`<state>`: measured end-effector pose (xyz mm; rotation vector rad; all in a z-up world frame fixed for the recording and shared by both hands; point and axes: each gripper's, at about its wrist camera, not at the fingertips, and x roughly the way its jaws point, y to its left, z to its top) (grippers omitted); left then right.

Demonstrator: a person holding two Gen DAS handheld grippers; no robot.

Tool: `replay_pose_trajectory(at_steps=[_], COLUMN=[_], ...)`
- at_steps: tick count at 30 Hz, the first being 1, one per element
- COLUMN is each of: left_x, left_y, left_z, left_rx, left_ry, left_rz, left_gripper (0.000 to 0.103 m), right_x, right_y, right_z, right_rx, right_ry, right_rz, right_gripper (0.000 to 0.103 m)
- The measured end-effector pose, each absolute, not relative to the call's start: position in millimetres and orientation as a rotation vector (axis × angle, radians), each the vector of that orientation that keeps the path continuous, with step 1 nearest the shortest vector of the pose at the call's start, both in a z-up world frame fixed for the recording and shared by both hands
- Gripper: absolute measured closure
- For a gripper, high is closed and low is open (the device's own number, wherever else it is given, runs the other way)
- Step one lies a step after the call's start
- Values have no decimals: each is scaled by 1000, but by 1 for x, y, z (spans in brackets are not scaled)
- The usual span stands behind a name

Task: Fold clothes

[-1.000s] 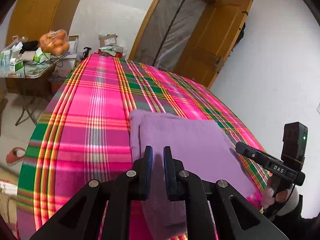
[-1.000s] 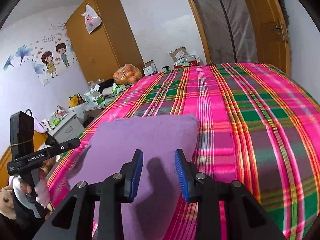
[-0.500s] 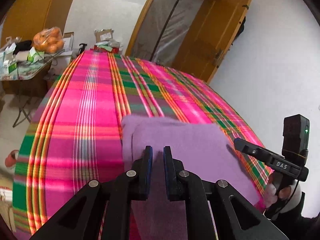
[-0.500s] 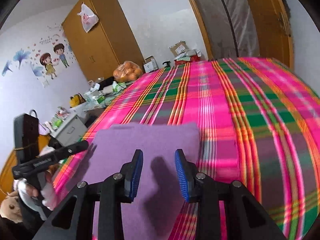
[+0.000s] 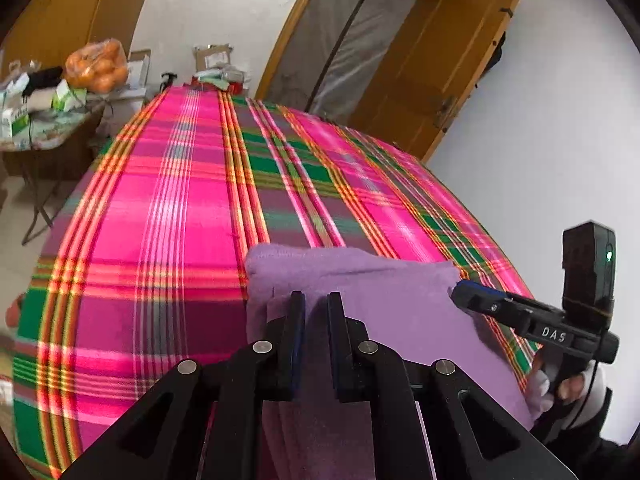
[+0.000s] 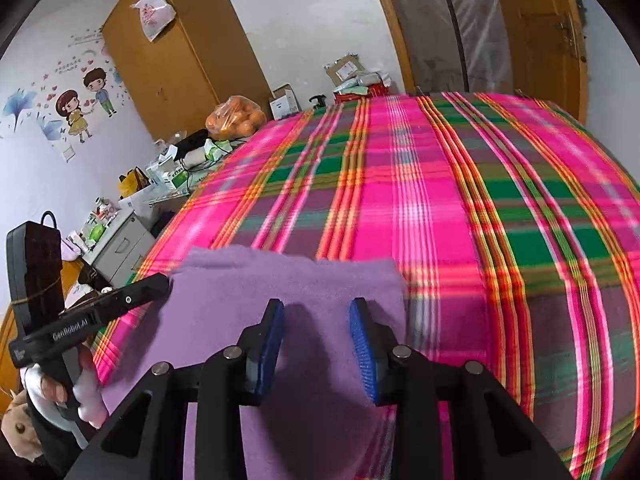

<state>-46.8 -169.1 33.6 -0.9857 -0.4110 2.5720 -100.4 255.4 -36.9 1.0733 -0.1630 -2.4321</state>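
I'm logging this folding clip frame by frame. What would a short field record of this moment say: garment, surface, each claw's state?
garment: purple cloth, folded flat, near edge of bed
surface: pink plaid bedspread
left claw: narrow gap between fingers, over the cloth, nothing visibly pinched
right claw: open, above the cloth, holding nothing
background: bag of oranges on a cluttered table

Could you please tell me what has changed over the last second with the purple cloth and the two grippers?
The purple cloth now shows shorter ahead of both grippers, its far edge closer to the fingertips, so both have travelled forward over it or it has slid towards the person. Nothing was taken or released: the left gripper stays nearly closed with a narrow gap, the right gripper stays open. The plaid bedspread lies as before.
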Motion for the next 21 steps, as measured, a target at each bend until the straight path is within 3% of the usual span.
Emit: replay_pose_trajectory(at_steps=[21], left_x=[-50], left_y=[-172], left_z=[22], left_rx=[-981], left_ry=[-504], left_rz=[2533], left_gripper=[92], right_x=[-122], right_y=[272], right_z=[-48], right_rx=[1116], right_ry=[-211], right_rz=[-2458], right_gripper=[69])
